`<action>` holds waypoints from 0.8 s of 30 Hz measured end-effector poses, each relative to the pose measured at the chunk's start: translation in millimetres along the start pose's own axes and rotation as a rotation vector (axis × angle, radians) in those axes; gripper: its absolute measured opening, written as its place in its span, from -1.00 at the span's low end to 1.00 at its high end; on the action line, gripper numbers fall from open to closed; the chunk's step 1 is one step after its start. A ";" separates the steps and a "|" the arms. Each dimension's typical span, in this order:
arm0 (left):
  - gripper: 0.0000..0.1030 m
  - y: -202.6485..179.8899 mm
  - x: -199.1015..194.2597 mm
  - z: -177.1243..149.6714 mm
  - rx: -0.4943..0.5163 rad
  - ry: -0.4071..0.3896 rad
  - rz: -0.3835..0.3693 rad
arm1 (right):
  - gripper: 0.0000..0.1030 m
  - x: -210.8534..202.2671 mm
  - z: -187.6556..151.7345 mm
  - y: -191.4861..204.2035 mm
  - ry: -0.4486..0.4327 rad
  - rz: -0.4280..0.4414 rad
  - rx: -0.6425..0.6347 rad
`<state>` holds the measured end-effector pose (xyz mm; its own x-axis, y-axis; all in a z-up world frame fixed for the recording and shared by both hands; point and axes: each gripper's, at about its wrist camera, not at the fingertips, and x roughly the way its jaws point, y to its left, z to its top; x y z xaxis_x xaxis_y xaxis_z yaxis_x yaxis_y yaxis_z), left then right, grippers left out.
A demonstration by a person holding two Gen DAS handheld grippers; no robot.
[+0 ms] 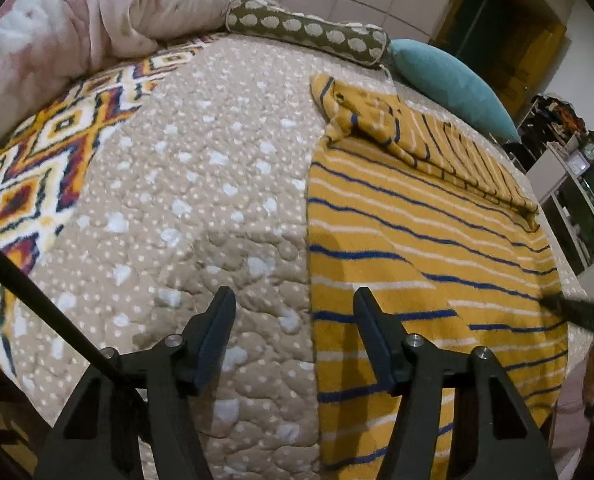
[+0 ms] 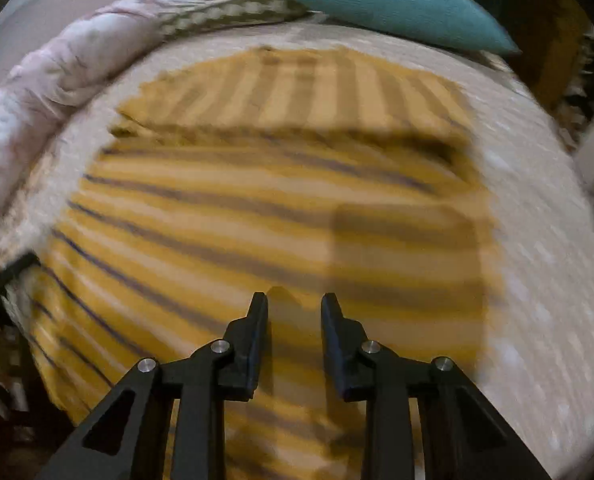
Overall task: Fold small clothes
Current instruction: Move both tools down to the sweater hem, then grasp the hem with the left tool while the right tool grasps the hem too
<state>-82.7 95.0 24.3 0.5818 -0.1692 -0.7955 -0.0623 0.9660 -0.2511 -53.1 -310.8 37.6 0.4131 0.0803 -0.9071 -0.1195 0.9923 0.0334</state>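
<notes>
A mustard-yellow garment with blue and white stripes (image 1: pixel 417 248) lies flat on the bed, its far part folded over (image 1: pixel 437 144). My left gripper (image 1: pixel 295 304) is open and empty, above the garment's left edge where it meets the quilt. The garment also shows, motion-blurred, in the right wrist view (image 2: pixel 257 208), with the folded part at the far end (image 2: pixel 297 92). My right gripper (image 2: pixel 295 304) is open with a narrower gap and empty, hovering over the garment's near part.
A beige dotted quilt (image 1: pixel 201 200) covers the bed. A pink floral comforter (image 1: pixel 77 20), an olive patterned bolster (image 1: pixel 309 30) and a teal pillow (image 1: pixel 453 84) lie at the far end. A patterned rug-like blanket (image 1: pixel 37 152) lies at left. Shelves (image 1: pixel 569 176) stand at right.
</notes>
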 end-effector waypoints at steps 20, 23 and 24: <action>-0.48 -25.2 -28.7 -73.8 -0.030 0.089 -0.284 | -0.31 -9.1 -129.9 -24.5 -0.064 0.578 0.386; -0.48 -22.2 -25.2 -75.8 -0.049 0.098 -0.297 | -0.32 -13.4 -132.5 -16.2 -0.075 0.578 0.368; -0.42 -21.5 -24.3 -76.0 -0.053 0.099 -0.300 | -0.32 -11.0 -134.6 -14.0 -0.066 0.572 0.375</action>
<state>-157.1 63.4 7.2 0.4991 -0.4655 -0.7309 0.0564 0.8591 -0.5087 -177.5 -338.3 -9.3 0.4338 0.5949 -0.6767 -0.0198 0.7572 0.6529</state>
